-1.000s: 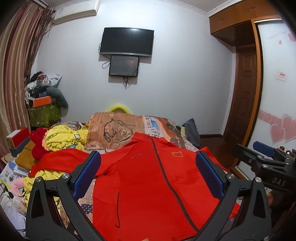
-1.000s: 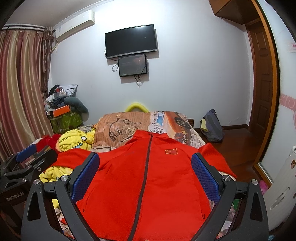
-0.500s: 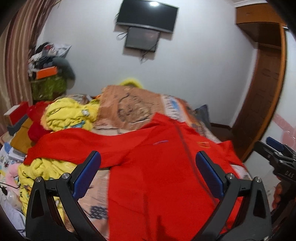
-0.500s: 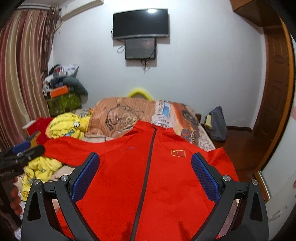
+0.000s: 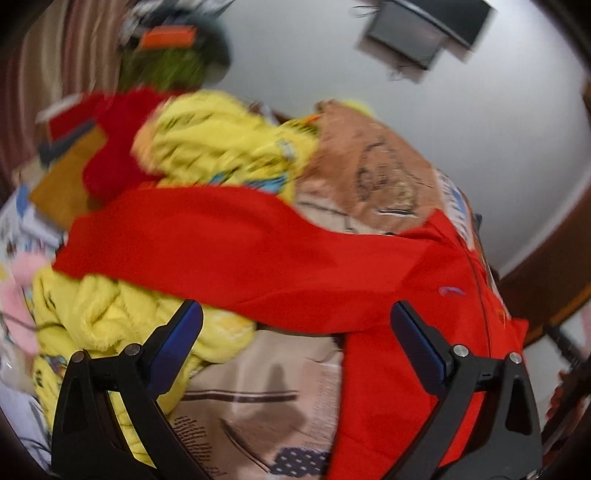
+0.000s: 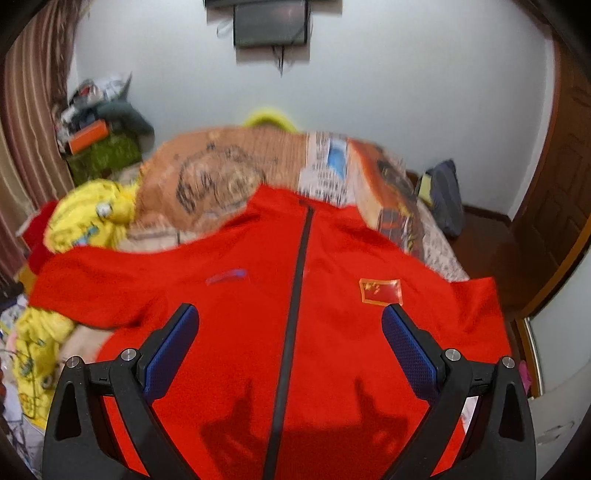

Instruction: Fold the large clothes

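Note:
A large red zip jacket [image 6: 258, 332] lies spread face up on the bed, dark zipper down its middle, a flag patch on its right chest. Its left sleeve [image 5: 207, 243] stretches out to the left over yellow bedding. My left gripper [image 5: 295, 325] is open and empty, hovering just above the sleeve near the armpit. My right gripper [image 6: 290, 325] is open and empty, above the jacket's chest, with the zipper between its fingers.
A yellow fleece blanket [image 5: 221, 147] is heaped at the bed's left. A brown printed pillow [image 6: 218, 177] lies behind the collar. Clutter and a curtain [image 6: 29, 122] stand at the left, a wooden door [image 6: 561, 177] at the right, a wall screen [image 6: 271, 22] ahead.
Both grippers have dropped toward the jacket and tilted down. The left one has swung left toward the sleeve. Both stayed open.

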